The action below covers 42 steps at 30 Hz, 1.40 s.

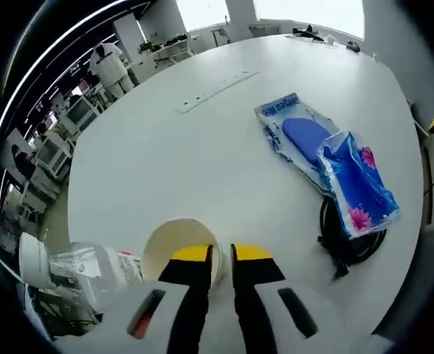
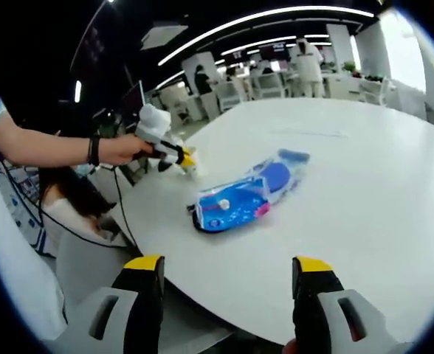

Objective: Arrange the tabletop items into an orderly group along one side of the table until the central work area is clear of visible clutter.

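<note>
Near edge, left gripper view: the left tongs rise from the bottom with yellow tips pinched on the rim of a cream paper cup, one tip inside, one outside.
Beside the cup: a clear plastic bottle with a red and white label lies on its side just to the left, at the worktop edge.
Right side: a blue floral tissue pack rests partly on a black cable coil; touching it farther back, a clear packet holding a blue insole.
Centre, far: a flat white strip lies apart from the rest.
Right gripper view, near: the right tongs stand wide apart, gripping nothing, over the worktop's near edge.
Middle: tissue pack, coil and insole packet cluster together.
Far left: a hand holds the left tongs at the edge.
Background: office desks, chairs, people standing.
</note>
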Each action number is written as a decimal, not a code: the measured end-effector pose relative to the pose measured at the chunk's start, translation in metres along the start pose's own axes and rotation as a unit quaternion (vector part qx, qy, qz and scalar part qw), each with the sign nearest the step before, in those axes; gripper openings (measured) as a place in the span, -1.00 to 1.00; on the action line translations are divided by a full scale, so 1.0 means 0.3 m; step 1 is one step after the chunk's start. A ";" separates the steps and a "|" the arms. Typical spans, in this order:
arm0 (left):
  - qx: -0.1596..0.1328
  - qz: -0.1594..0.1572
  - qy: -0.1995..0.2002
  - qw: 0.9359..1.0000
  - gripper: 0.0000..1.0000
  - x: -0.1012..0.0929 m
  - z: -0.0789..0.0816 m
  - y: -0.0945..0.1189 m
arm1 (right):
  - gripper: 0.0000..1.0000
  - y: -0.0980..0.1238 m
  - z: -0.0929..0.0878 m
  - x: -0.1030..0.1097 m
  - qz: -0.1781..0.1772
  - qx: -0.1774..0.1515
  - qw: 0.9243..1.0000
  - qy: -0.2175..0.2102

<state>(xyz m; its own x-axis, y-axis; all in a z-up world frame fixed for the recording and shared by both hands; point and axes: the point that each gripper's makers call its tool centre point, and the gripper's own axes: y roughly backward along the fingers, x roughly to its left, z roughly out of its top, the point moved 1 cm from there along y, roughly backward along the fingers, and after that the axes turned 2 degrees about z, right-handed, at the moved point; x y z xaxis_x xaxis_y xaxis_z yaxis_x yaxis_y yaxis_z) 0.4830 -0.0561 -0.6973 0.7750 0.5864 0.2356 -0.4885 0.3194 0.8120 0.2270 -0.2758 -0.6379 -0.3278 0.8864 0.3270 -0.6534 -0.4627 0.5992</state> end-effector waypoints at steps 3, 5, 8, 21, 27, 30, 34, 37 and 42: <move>-0.007 -0.002 -0.002 1.000 -0.68 -0.002 0.006 0.010 | 0.43 0.005 -0.004 -0.004 0.000 0.001 1.000 0.000; -0.009 0.001 -0.006 1.000 -0.64 0.004 0.012 0.021 | 0.43 0.006 -0.008 -0.007 0.002 0.001 1.000 0.000; -0.023 0.008 -0.016 1.000 -0.54 0.013 0.028 0.039 | 0.43 0.003 -0.018 -0.010 0.004 0.005 1.000 -0.001; -0.086 0.038 0.003 0.996 -0.50 0.011 0.030 0.205 | 0.43 0.003 0.009 -0.028 0.013 -0.002 1.000 0.006; -0.089 0.044 0.027 0.995 -0.51 -0.031 -0.048 0.262 | 0.43 -0.013 0.027 -0.020 0.021 -0.005 1.000 0.010; -0.083 0.045 0.038 0.995 -0.57 -0.060 -0.102 0.260 | 0.43 -0.020 0.030 -0.013 0.025 -0.003 1.000 0.013; -0.055 0.035 0.102 0.993 -0.59 -0.078 -0.178 0.215 | 0.42 -0.025 0.040 -0.011 0.027 -0.001 0.999 0.018; -0.056 0.035 0.114 0.991 -0.59 -0.068 -0.185 0.186 | 0.42 -0.026 0.045 -0.013 0.026 0.001 0.999 0.020; -0.058 0.044 0.189 0.979 -0.59 -0.025 -0.197 0.121 | 0.42 -0.016 0.046 -0.021 0.020 0.002 1.000 0.019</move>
<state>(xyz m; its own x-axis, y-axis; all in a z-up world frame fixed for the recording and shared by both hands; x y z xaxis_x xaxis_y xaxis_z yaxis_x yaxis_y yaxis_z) 0.4358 -0.0048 -0.7011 0.5341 0.8425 0.0700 -0.6067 0.3244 0.7257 0.2417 -0.2793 -0.6326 -0.3789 0.8676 0.3221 -0.6362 -0.4970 0.5901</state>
